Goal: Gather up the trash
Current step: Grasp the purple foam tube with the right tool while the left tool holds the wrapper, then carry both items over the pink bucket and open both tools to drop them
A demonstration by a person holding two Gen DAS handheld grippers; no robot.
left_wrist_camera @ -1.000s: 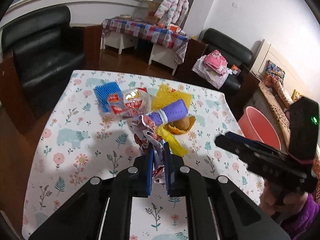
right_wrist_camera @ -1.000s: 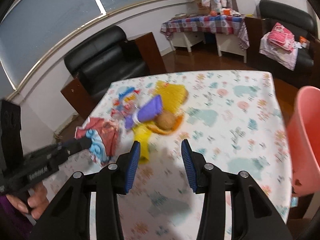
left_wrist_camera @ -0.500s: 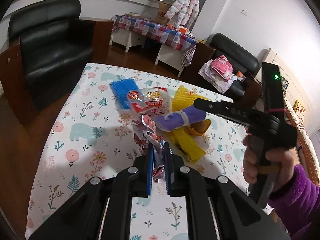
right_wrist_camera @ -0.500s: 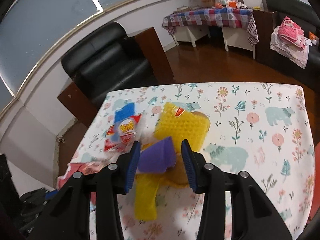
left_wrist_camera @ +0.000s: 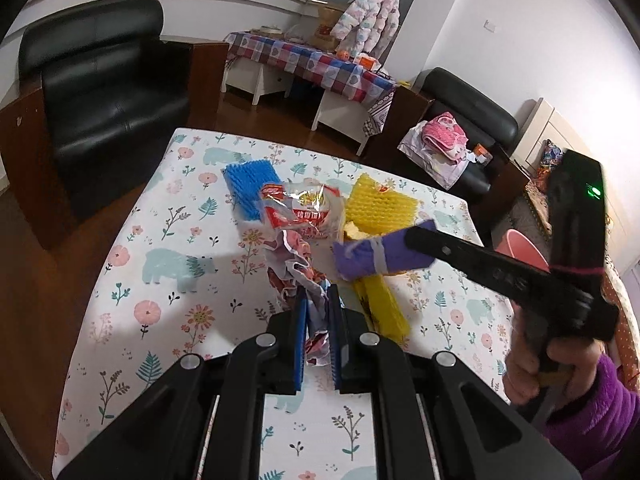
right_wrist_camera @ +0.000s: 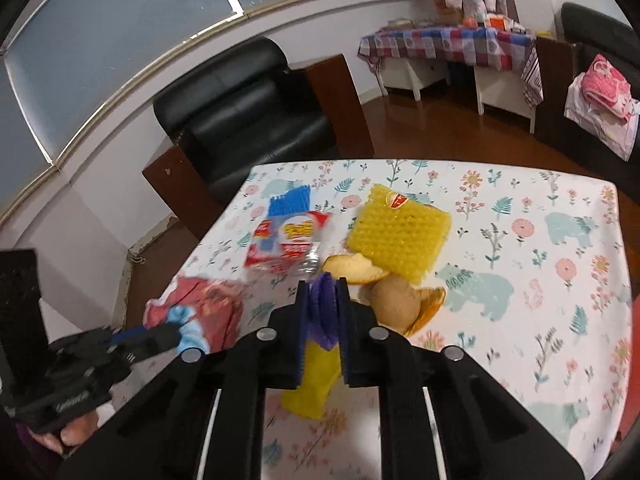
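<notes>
Purple wrap: a purple foam wrap with a white band (left_wrist_camera: 380, 254) lies amid the trash pile at mid-bench, over a long yellow foam sleeve (left_wrist_camera: 382, 306); the right tongs (right_wrist_camera: 323, 308) are closing on its end, pads pressing its sides.
Crumpled wrapper: a crumpled red, white and blue printed wrapper (left_wrist_camera: 296, 276) is pinched in the left tongs (left_wrist_camera: 318, 322), which are pressed nearly together on it, at 7 o'clock of the purple wrap.
Peel and fruit: orange peel pieces (right_wrist_camera: 352, 268) and a round brown fruit (right_wrist_camera: 394, 300) sit at 1 o'clock of the right tongs.
Yellow net: a yellow foam mesh pad with a red sticker (right_wrist_camera: 400, 236) lies at 12 o'clock of the fruit.
Snack bag: a clear red-and-white snack bag (right_wrist_camera: 288, 246) overlaps a blue foam mesh pad (right_wrist_camera: 288, 204) at 11 o'clock.
Bench: covered by a white cloth with bears and flowers (left_wrist_camera: 160, 280).
Bucket: a pink plastic bucket (left_wrist_camera: 520, 248) stands off the bench at 3 o'clock in the left wrist view.
Hand: a hand in a purple fleece sleeve (left_wrist_camera: 536, 364) grips the right tongs' handle.
</notes>
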